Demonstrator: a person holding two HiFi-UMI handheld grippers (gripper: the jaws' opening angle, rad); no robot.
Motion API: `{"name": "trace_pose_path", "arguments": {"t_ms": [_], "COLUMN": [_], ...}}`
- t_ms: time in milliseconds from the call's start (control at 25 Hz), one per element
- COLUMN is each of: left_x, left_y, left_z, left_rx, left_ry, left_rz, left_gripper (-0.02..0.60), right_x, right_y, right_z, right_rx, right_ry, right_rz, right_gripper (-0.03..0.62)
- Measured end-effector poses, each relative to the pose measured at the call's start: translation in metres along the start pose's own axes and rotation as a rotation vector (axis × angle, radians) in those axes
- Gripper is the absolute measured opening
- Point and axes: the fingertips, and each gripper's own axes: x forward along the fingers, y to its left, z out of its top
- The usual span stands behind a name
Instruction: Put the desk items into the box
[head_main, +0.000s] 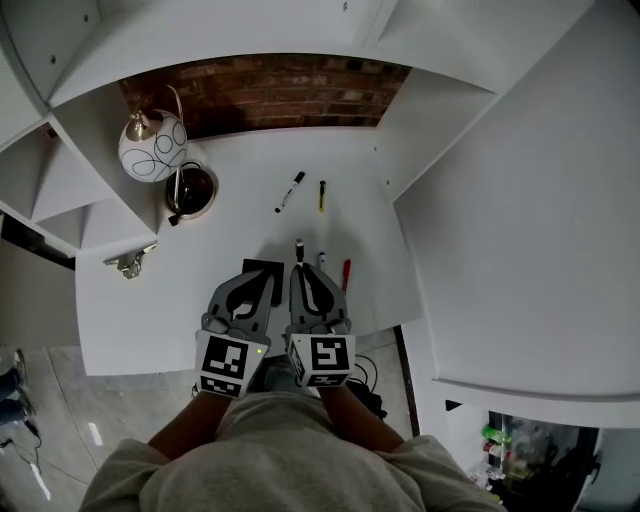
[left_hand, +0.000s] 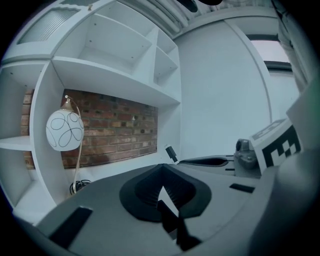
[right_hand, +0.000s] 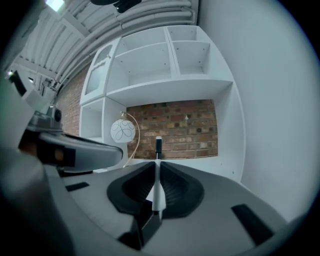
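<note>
As the marker (right_hand: 158, 195) is light, stiff and slick, a mid-barrel hold suits; right gripper (right_hand: 158, 163) clamped on it, cap poking ahead; left gripper (left_hand: 162, 168) closed, empty.

Black item (head_main: 256, 263) mostly behind left gripper (head_main: 264, 278), marker (head_main: 299, 246) largely hidden inside right gripper (head_main: 306, 272)

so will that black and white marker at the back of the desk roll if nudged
Likely: the marker lies flat on the smooth desk and looks round-barrelled, so a sideways nudge could roll it. Slim and rigid-looking, so probably light and stiff.
</note>
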Motion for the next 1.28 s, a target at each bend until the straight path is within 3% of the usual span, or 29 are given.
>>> {"name": "trace_pose_path", "arguments": {"t_ms": [880,1160,1280], "left_x": [-0.027,-0.025,-0.023], "left_y": [0.046,0.053,0.054], "left_z": [-0.018,-0.029,-0.035], "left_rx": [-0.044,-0.063,-0.060], "left_ry": [0.024,0.037,0.050], "left_rz": [0.108,0.118,0.119], "left_gripper": [0.005,0.005,0.005], "right_x": [0.033,0.049,0.055], "right_y": [0.053,0.060,0.066], "right_z": [-0.020,-0.045,-0.064], "right_rx": [-0.041,-0.074,-0.083], "right_ry": [0.041,0.108,0.185], "right_rz": [0.158,0.196,0.226], "right_gripper": [0.046,0.046,0.046]}}
